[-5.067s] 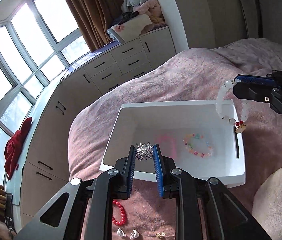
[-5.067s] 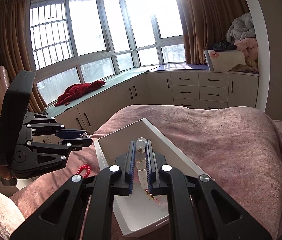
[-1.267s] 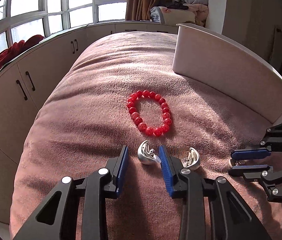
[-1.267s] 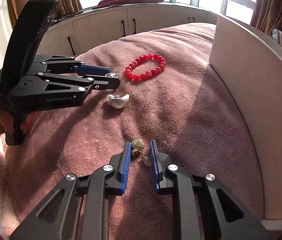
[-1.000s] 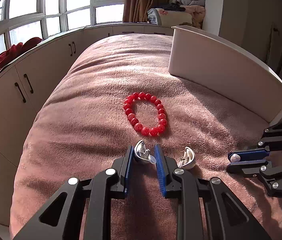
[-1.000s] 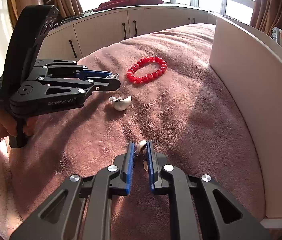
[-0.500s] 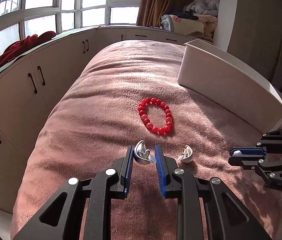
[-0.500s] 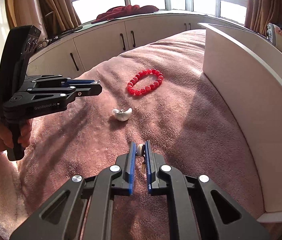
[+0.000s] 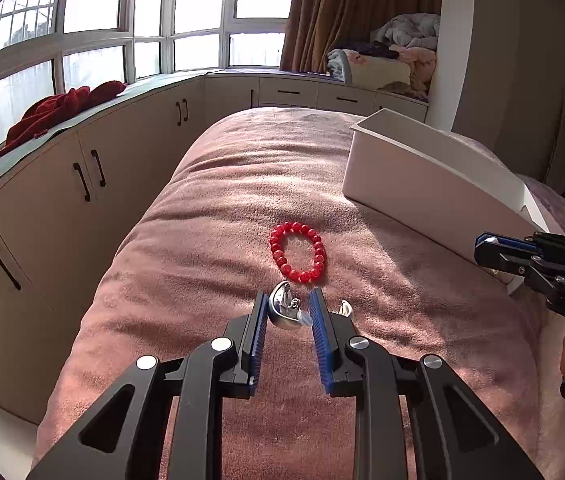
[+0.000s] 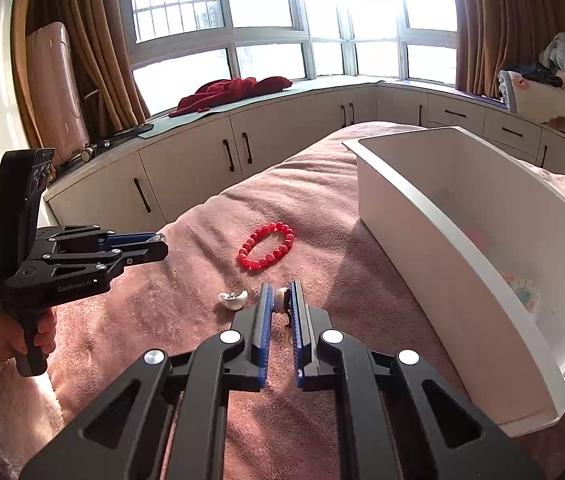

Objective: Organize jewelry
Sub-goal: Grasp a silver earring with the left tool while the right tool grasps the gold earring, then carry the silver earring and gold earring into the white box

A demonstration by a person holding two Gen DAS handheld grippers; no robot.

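Carry step: left claw (image 9: pixel 289 312) pinches a curved silver earring (image 9: pixel 284 312) above the pink bed blanket (image 9: pixel 210 248); right claw (image 10: pixel 281 304) is nearly closed on a small gold-and-pearl earring (image 10: pixel 281 298). Keep both grips firm, lift clear of the fleece, release low inside the white plastic bin (image 10: pixel 434 216). Red bead bracelet (image 9: pixel 297 251) and second silver earring (image 10: pixel 233 299) lie on the blanket.

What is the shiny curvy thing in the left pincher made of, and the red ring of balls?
The curved earring looks like polished silver metal; it mirrors the light. The red bracelet seems glossy glass or plastic beads, each with a bright glint. I can't tell which.
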